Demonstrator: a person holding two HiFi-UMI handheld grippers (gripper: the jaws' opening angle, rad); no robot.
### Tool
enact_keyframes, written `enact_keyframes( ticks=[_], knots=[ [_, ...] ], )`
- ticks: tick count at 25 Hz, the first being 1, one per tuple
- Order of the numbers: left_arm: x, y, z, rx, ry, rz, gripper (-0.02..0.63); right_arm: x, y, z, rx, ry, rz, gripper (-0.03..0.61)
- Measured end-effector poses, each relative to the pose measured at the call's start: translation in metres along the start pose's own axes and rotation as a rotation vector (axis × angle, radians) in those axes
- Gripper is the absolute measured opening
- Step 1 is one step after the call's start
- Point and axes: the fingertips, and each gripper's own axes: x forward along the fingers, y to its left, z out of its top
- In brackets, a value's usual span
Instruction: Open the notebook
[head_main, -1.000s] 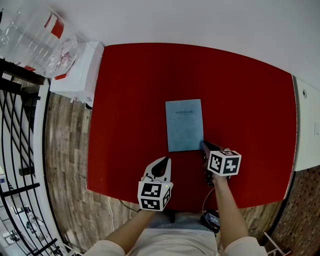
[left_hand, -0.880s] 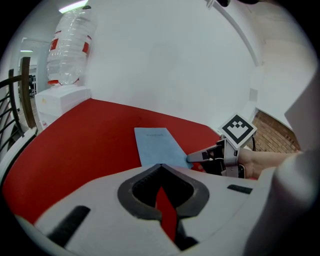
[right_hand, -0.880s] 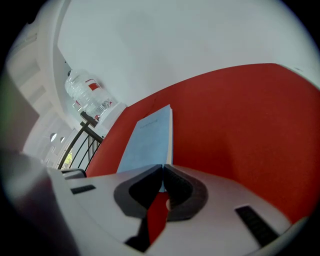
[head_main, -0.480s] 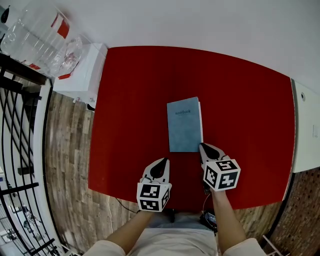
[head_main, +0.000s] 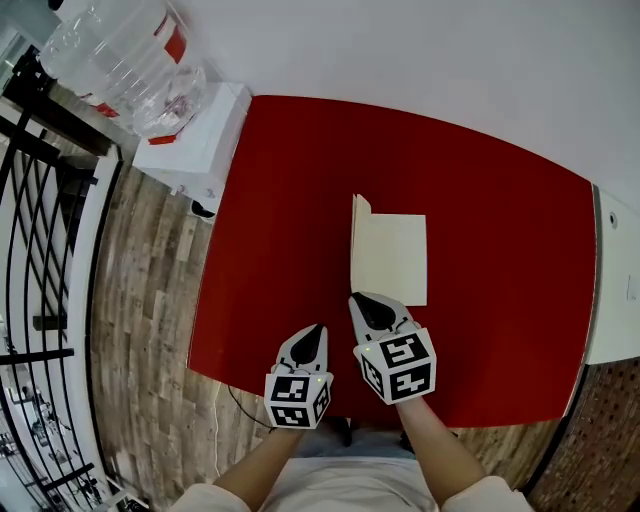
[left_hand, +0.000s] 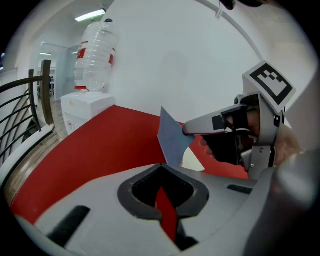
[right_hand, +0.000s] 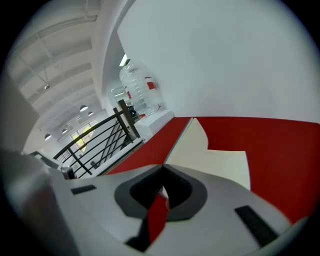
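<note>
Just ahead of the right gripper lies the notebook, a thin rectangular booklet on the flat, matte red surface. Its blue cover stands lifted almost upright along the spine side. That bares a smooth, cream-coloured page lying flat to the right of the gripper's tips. In the right gripper view the pale, pointed jaws are pressed together on the near corner of that cover, which runs away from them edge-on as a thin line. The left gripper hovers just beside and slightly behind the right one. Its jaws are closed with nothing between them, only red surface showing through the dark, ribbed opening. Far off to its left, a clear plastic water bottle sits on a white boxy cabinet.
</note>
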Motion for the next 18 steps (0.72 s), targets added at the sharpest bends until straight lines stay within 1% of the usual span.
enact_keyframes(
  ticks=[4,9,13,15,18],
  knots=[
    [-0.014,0.024,-0.005,-0.043,-0.006,0.046,0.006,0.031,0.026,-0.004,-0.053,0.034,0.031,0.011],
    [-0.034,0.055,-0.019,-0.089,-0.008,0.105,0.006,0.077,0.05,-0.024,-0.114,0.095,0.029,0.011],
    [-0.048,0.079,-0.027,-0.13,-0.01,0.153,0.006,0.116,0.059,-0.043,-0.166,0.148,-0.005,0.011],
    [-0.053,0.09,-0.031,-0.147,-0.011,0.171,0.006,0.131,0.058,-0.052,-0.196,0.173,-0.031,0.011],
    [-0.059,0.104,-0.037,-0.168,-0.008,0.191,0.006,0.148,0.055,-0.067,-0.215,0.228,-0.057,0.011]
  ],
)
